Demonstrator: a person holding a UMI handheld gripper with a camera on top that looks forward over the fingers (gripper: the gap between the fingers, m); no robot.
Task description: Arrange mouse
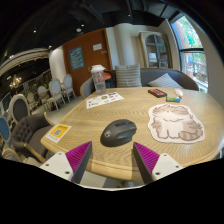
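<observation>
The task appears barely begun: the mouse (119,131) lies untouched on the table (100,118), just beside the cat-shaped pad (175,122) rather than on it, so it is judged that grasping and placing remain. The gripper (113,160) is held low and level, its fingers spread wide and empty, with the mouse just ahead of them.

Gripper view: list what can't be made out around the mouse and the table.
- Mouse: its near underside and buttons, too dark and small; it lies just ahead of the open gripper, untouched.
- Cat-shaped mat: its printed detail, too small.
- Papers and yellow card: text too small to read.
- Table: its near edge, cut off behind the fingers.
</observation>
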